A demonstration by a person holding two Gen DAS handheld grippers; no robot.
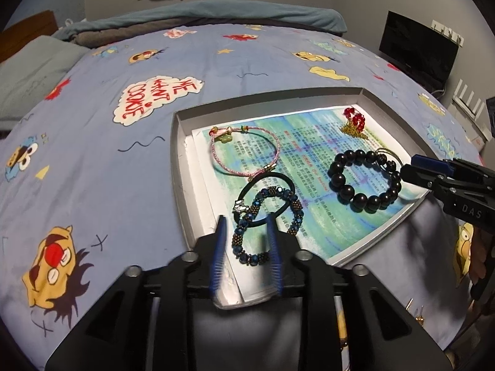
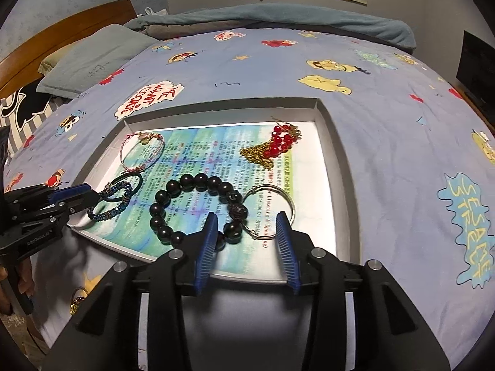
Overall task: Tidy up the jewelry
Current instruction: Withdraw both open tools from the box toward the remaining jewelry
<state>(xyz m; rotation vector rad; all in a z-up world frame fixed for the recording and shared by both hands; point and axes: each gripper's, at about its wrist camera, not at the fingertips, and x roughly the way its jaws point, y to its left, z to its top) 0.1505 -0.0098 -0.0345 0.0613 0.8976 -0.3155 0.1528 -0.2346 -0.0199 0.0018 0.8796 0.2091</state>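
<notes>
A shallow grey tray (image 1: 178,154) (image 2: 334,154) lined with a printed sheet lies on the bed. In the left wrist view my left gripper (image 1: 247,225) is open over the blue beaded bracelet (image 1: 247,256), which overlaps a black hair tie (image 1: 247,188). A pink cord bracelet (image 1: 216,157) lies behind them. In the right wrist view my right gripper (image 2: 247,225) is open, with part of the black bead bracelet (image 2: 157,208) and a silver hoop (image 2: 287,201) between its fingers. Red beads on a gold chain (image 2: 278,145) sit at the tray's far right.
The tray rests on a blue cartoon-print bedsheet (image 1: 92,170). A grey pillow (image 2: 92,61) and wooden headboard (image 2: 62,27) stand far left, a folded blanket (image 1: 216,12) at the back, a dark screen (image 1: 417,49) to the right. Small gold pieces (image 2: 75,304) lie near the front edge.
</notes>
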